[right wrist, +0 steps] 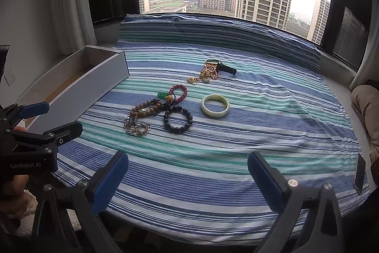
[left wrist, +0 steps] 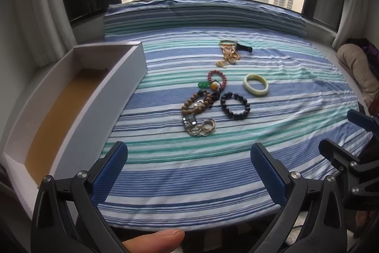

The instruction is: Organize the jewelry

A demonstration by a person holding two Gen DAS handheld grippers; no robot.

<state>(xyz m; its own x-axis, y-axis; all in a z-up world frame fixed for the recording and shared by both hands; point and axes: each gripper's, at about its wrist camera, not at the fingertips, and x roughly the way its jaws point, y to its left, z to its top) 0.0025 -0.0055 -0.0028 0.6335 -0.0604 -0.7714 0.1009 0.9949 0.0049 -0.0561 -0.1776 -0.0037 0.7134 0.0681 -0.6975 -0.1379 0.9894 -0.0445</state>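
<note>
"GenRobot.AI" printed on left tool [right wrist: 42,119] body. Both tools wide, nothing held; right tool [right wrist: 188,172] w/ no readable text. Jade bangle [right wrist: 215,106] unlabelled.

A striped cloth [left wrist: 213,172] covers the window ledge, and all the jewelry lies on it near the middle. A long open box [left wrist: 78,96] runs along the cloth's left edge. Toward the far edge lies a tangle of chains [left wrist: 229,54] with a watch [left wrist: 244,48] touching its right side. Nearer, a bangle [left wrist: 256,84] lies alone to the right. Left of it several bead bracelets [left wrist: 208,91] overlap, with another bead bracelet [left wrist: 235,106] just right of them. A cluster of rings [left wrist: 205,129] lies nearest the front edge.
</note>
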